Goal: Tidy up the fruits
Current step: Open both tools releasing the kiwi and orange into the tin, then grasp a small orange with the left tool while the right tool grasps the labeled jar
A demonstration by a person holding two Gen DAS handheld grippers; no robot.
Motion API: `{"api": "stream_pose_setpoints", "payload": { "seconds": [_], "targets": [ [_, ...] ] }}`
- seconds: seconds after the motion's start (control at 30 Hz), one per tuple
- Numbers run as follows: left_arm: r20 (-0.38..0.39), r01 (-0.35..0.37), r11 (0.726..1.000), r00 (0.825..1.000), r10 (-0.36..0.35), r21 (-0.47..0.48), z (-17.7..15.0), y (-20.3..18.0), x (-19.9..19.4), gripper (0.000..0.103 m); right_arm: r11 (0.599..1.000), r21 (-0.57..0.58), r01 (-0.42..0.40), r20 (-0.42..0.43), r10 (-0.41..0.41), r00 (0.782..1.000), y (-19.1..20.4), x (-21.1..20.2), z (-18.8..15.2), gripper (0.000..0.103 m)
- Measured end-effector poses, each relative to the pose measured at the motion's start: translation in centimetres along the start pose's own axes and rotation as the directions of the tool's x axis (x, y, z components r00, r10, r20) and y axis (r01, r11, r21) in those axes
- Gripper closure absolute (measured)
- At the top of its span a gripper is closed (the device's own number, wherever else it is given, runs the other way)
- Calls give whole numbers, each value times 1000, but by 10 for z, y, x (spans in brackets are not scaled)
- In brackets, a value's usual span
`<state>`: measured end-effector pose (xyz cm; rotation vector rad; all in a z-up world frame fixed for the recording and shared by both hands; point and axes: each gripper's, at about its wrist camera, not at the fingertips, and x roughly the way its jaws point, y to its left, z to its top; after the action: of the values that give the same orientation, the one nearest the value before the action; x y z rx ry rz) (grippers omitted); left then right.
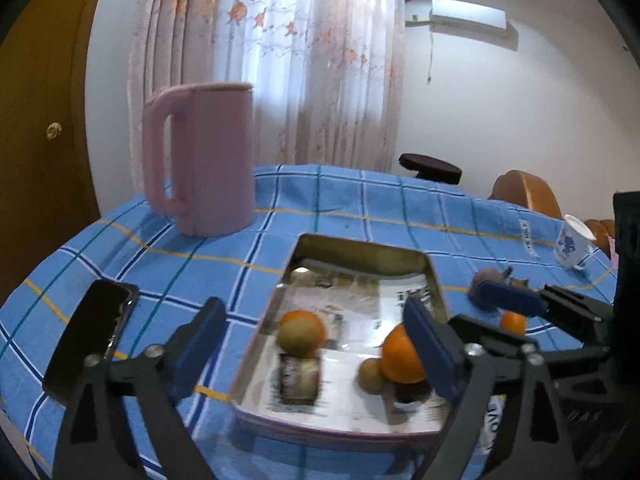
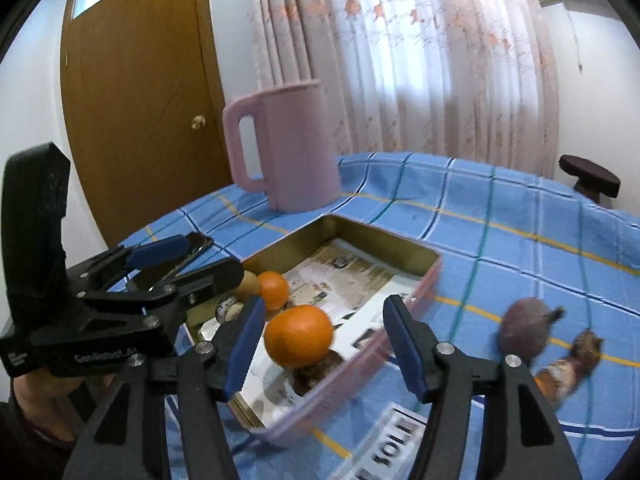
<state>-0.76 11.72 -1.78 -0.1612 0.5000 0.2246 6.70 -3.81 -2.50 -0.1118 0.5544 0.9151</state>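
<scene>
Phone (image 1: pixel 92 340) lay far left on the cloth (image 1: pixel 360 196), dark and face up. Jug (image 1: pixel 204 160), pink, stood upright behind it, handle to the left. Tin (image 1: pixel 360 246) sat open mid-table, paper-lined, just right of the phone.

Left gripper (image 1: pixel 316 340) hovered over the tin's near edge, jaws spread wide, nothing pinched. Seen from the right wrist, same gripper (image 2: pixel 176 264) was at the tin's (image 2: pixel 384 240) left end, a hand below it.

Inside the tin, left side: left orange (image 1: pixel 308 322) with kiwi (image 1: pixel 298 338) touching its front. Right side: right orange (image 1: pixel 400 356), small kiwi (image 1: pixel 370 376) just beside it.

Right gripper (image 2: pixel 324 344) was spread partway around the right orange (image 2: pixel 298 334). Pads (image 2: pixel 244 344) were clear of it on both sides, so no grip. Fruit rested in the tin.

Outside the tin, right: purple fruit (image 2: pixel 522 330) on the cloth, blurred. Third orange (image 1: pixel 514 322) showed partly behind the right gripper (image 1: pixel 516 308). Cup (image 1: pixel 572 244) stood far right near the table edge.
</scene>
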Motion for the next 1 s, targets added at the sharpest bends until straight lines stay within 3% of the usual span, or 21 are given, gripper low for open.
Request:
{"api": "stream_pose_setpoints", "payload": {
  "seconds": [0.13,0.27,0.4,0.6,0.83,1.0],
  "targets": [
    [7,34,999,999,-35,28,1,-21,-3,3,994,-1,108,25,-108,994,-28,-34,-5,40],
    [4,69,996,998,-70,53,1,-47,1,3,962,67,263,0,-264,965,-74,-54,-13,40],
    [-21,98,991,995,-96,96,-1,-76,12,3,932,152,328,-69,-321,945,-116,-54,-22,40],
    [-50,116,980,993,-109,160,-2,-109,26,3,942,160,294,-139,-273,952,-128,-36,-31,53],
    [-73,130,977,990,-120,168,0,-120,36,3,950,164,268,-186,-237,954,-133,-18,-31,67],
    [-73,158,974,986,-148,162,0,-125,35,3,951,186,247,-178,-214,960,-135,-24,-34,69]
  ]
}}
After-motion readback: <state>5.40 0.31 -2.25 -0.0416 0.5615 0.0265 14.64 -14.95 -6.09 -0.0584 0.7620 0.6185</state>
